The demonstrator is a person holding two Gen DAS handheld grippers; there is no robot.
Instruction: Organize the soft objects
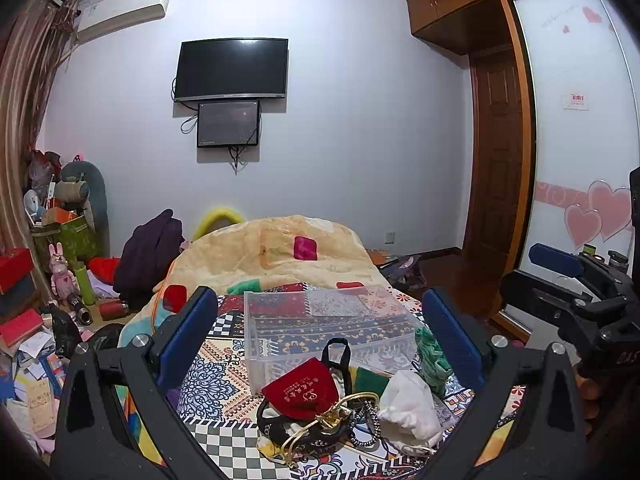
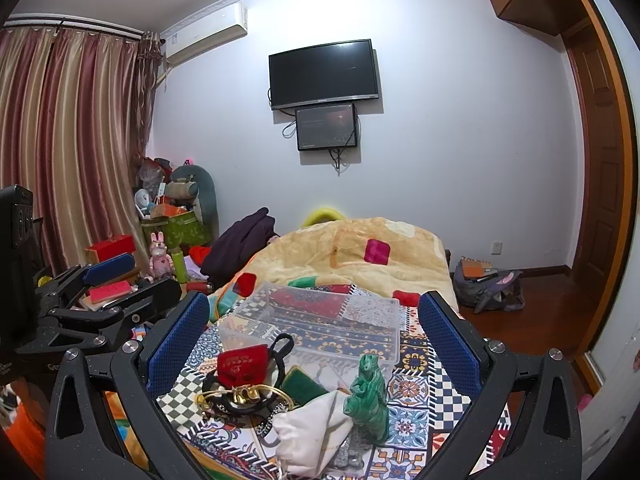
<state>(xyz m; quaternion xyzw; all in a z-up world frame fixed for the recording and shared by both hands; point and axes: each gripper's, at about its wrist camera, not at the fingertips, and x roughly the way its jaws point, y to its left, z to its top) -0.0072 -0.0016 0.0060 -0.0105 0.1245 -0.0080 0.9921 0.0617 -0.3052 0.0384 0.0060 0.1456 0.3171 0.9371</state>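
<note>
Left wrist: left gripper [image 1: 318, 320] spread wide, empty, above pile on patterned cloth [image 1: 216, 384]. Red pouch [image 1: 300, 390], white bag [image 1: 408, 402], near clear bin [image 1: 256, 344]. Light, limp; pinch bunched middle.

Right wrist: right gripper [image 2: 314, 336] gaping, holding nothing. Green cloth [image 2: 368, 400] beside white bag, just before bin; floppy, grab crumpled top.

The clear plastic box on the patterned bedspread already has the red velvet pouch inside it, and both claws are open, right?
Not quite: the red velvet pouch lies outside the clear plastic box, in front of it on the patterned bedspread, as the left wrist view shows. Both claws, left claw and right claw, are open.
</note>
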